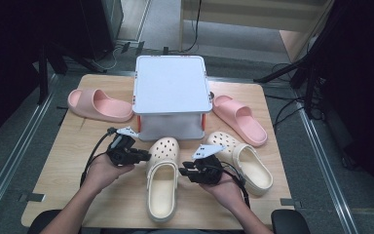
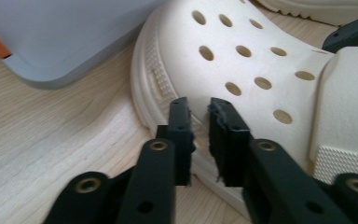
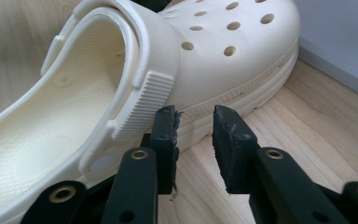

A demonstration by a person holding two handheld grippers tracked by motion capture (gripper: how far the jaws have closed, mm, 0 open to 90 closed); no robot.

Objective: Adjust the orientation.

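I have both grippers on either side of the cream clog (image 1: 162, 176) that lies just below the middle of the high view, toe up toward the grey box (image 1: 172, 92) and heel toward the bottom edge of the worktop (image 1: 73, 146). My left gripper (image 1: 143, 155) comes in from the left of the clog's perforated toe; in the left gripper view its jaws stand a narrow gap apart with the tips (image 2: 199, 109) at the clog's sole rim, and I cannot tell whether they touch it, though nothing is pinched between them. My right gripper (image 1: 182, 171) sits at the clog's right side, near the strap hinge; in the right gripper view its jaws are also parted (image 3: 194, 116), the left one just beside the ribbed end of the heel strap (image 3: 144, 105) and the sole edge, with bare wood showing through the gap. A second cream clog (image 1: 246, 163) lies to the right of my right hand (image 1: 226, 187), angled toward the lower right. One pink slide (image 1: 100, 105) rests at the upper left of the worktop beside the box, another pink slide (image 1: 241, 119) at the upper right.
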